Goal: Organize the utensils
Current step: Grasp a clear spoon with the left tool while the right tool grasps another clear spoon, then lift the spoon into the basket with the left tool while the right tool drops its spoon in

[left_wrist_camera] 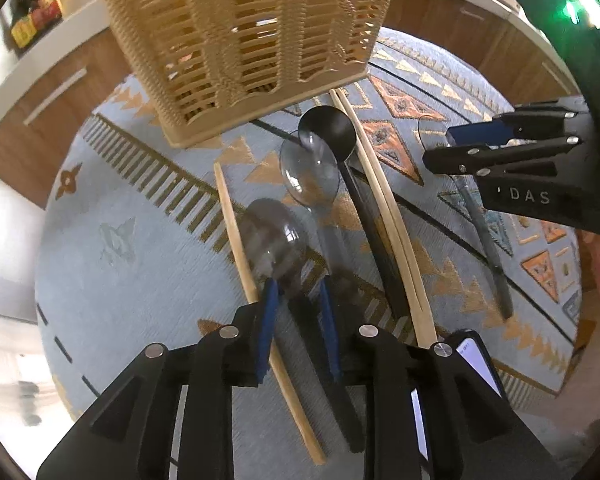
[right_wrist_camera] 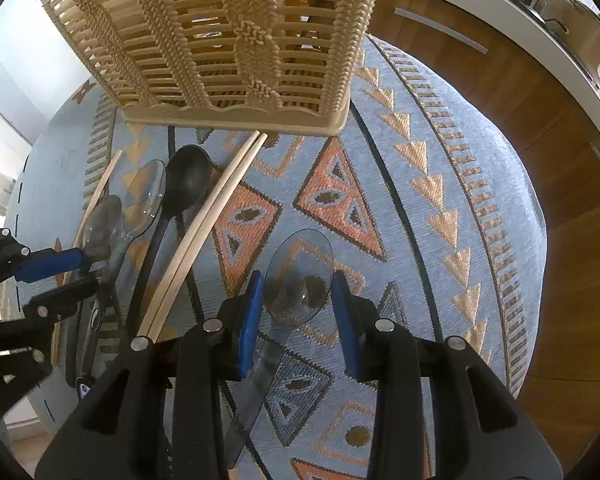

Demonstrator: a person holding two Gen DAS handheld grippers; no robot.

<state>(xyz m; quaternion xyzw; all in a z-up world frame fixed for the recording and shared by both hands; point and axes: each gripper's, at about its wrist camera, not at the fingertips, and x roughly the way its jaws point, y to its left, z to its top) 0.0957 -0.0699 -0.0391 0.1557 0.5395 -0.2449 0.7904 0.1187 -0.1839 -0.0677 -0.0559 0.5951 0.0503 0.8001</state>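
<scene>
Clear spoon (right_wrist_camera: 300,276) between open right claw (right_wrist_camera: 298,308) fingers

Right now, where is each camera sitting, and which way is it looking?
Left wrist: rides the left tool, looking forward and down over a smoky spoon; right tool at right.
Right wrist: rides the right tool, straddling a clear spoon; left tool at left.
Shared: basket, black spoon, chopsticks, rug.

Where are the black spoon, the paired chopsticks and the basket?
black spoon (left_wrist_camera: 329,130), left wrist view, on its bowl.
paired chopsticks (right_wrist_camera: 204,232), right wrist view, mid-shaft.
basket (right_wrist_camera: 236,118), right wrist view, on its base rim.
</scene>
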